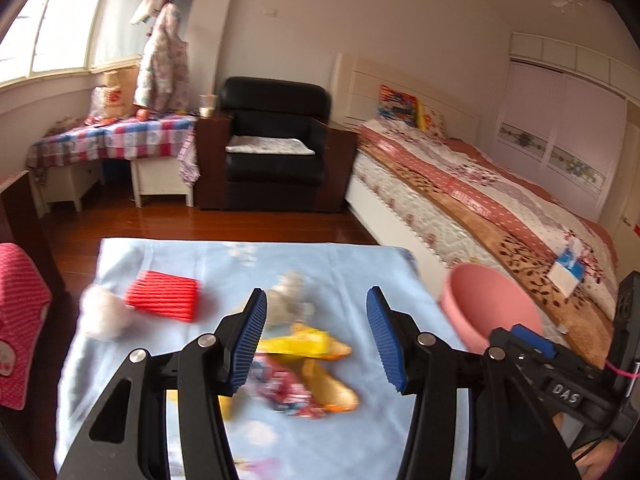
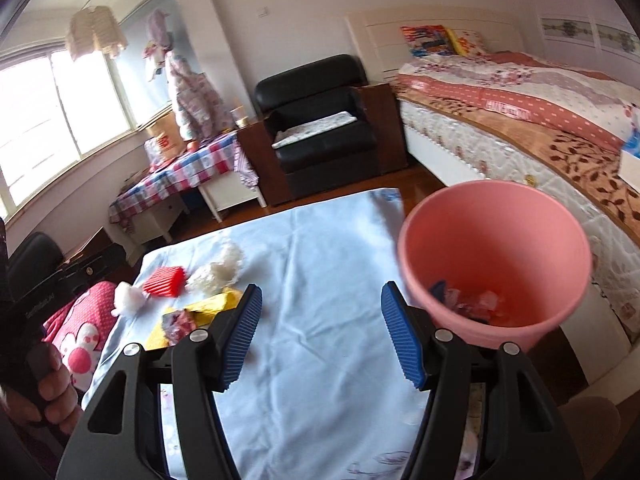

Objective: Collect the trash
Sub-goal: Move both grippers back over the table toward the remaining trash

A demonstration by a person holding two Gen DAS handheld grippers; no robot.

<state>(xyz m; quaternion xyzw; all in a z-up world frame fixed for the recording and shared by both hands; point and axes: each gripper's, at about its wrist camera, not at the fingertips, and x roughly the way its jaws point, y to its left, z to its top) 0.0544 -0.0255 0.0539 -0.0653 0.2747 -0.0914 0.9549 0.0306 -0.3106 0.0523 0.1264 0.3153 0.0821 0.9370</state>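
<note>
Bedroom light falls across a table (image 2: 320, 280) draped in a pale blue cloth, with a bed (image 2: 540, 128) beyond it and a black armchair (image 1: 276, 140) against the far wall. I take the pink bin (image 2: 494, 256) as my landmark: it stands at the table's edge on the bed side and already holds a few scraps at its bottom.

All the remaining trash lies well apart from the bin, toward the opposite side of the cloth. Nearest the bin is a yellow wrapper (image 1: 308, 344) touching a crumpled printed packet (image 1: 280, 388); just past them sits a grey-white fluffy wad (image 1: 288, 300), then a red ribbed piece (image 1: 166, 294), and farthest from the bin a white cotton ball (image 1: 102, 316).

My left gripper (image 1: 316, 340) hangs over the yellow wrapper with its jaws spread wide and nothing between the pads. My right gripper (image 2: 320, 340) hovers over bare cloth just beside the bin, jaws equally wide, also empty.

To do this pick well, I judge I should lower the left jaws straight over the wrapper's bunched middle, straddle it without snagging the cloth, and close fully, since thin film slips. I should avoid dragging the printed packet along half-caught, then carry across and release only once over the bin's mouth.
</note>
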